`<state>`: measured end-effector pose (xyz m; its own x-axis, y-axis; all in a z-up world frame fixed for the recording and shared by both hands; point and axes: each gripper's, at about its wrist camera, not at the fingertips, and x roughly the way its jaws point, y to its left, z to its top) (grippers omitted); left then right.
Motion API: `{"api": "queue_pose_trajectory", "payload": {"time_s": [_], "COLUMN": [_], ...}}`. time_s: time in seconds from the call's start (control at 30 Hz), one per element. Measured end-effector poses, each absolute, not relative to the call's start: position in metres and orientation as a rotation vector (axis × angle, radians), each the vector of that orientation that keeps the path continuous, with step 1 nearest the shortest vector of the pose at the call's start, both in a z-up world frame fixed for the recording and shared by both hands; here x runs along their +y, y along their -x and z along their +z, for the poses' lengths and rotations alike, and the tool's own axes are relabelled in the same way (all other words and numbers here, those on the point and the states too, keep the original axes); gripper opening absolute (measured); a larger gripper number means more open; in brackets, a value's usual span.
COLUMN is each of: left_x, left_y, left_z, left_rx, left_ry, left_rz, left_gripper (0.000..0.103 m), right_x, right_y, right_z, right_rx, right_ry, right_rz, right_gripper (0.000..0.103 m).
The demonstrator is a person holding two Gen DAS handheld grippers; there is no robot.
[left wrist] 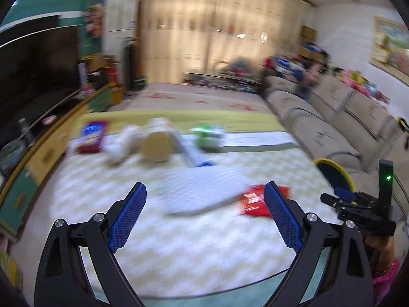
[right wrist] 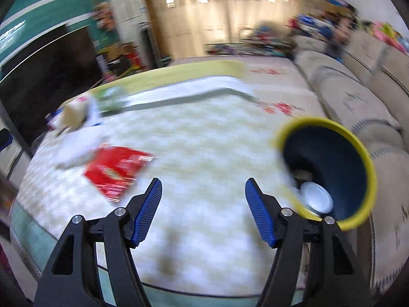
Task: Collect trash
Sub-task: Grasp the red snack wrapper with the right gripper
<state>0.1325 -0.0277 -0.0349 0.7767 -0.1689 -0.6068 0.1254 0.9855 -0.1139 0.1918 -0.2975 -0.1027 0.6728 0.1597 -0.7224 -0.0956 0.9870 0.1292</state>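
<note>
Red foil is showing nearest of all: a red snack wrapper [right wrist: 118, 170] is lying flat on the pale checked table cover [right wrist: 204, 153], just ahead and to the left of the right gripper [right wrist: 203, 209], and in the left wrist view the same wrapper is partly hidden behind one blue pad of the left gripper [left wrist: 204, 217]. Both views are being smeared by motion blur. The left gripper's jaws are being held wide apart with nothing between them; the right gripper's jaws are also standing apart and empty. A yellow-rimmed bin [right wrist: 329, 174], dark blue inside, is sitting at the right edge of the table beside the sofa [right wrist: 358, 94], and something white and round is lying at its bottom. More trash is being left at the far side of the table: a blue-and-red packet [left wrist: 92, 136], crumpled white paper [left wrist: 122, 143], a tan round piece [left wrist: 156, 147] and a green-and-white packet [left wrist: 208, 136], all too blurred to name closely.

The step in hand appears to be the approach to the next piece, with the red wrapper judged the likeliest target. The next move is calling for the open jaws to be lowered flat over the thin wrapper, closed on an edge, and carried to the bin.
</note>
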Motion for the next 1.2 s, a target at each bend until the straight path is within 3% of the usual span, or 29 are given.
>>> {"api": "queue_pose_trajectory", "payload": {"time_s": [0.3,0.4,0.73,0.9,0.97,1.07,1.2], "left_x": [0.074,0.071,0.054,0.042,0.041,0.039,0.035], "left_y": [-0.099,-0.096,-0.105,-0.113,-0.115,-0.118,-0.120], "left_z": [-0.044,-0.043,-0.042,-0.046,-0.048,-0.049,-0.052], "left_rx": [0.649,0.646,0.646,0.662,0.667,0.672,0.680], "left_ry": [0.153,0.155,0.154,0.142,0.139,0.140,0.138], "left_rz": [-0.020,-0.041,-0.081,-0.104,-0.105,-0.105,-0.108], "left_gripper": [0.092,0.092,0.092,0.092,0.092,0.092,0.092], "right_x": [-0.183,-0.177,-0.203,-0.184,-0.180,-0.184,-0.193], "right_y": [-0.233,-0.237,-0.255,-0.251,-0.245,-0.241,-0.236], "right_z": [-0.103,-0.108,-0.135,-0.139,-0.140,-0.137,-0.132], "right_rx": [0.857,0.867,0.961,0.965,0.948,0.937,0.929], "right_ry": [0.052,0.102,0.126,0.176,0.201,0.173,0.140], "right_rz": [0.354,0.308,0.314,0.372,0.366,0.356,0.347], "right_gripper": [0.064,0.065,0.085,0.087,0.084,0.066,0.033]}}
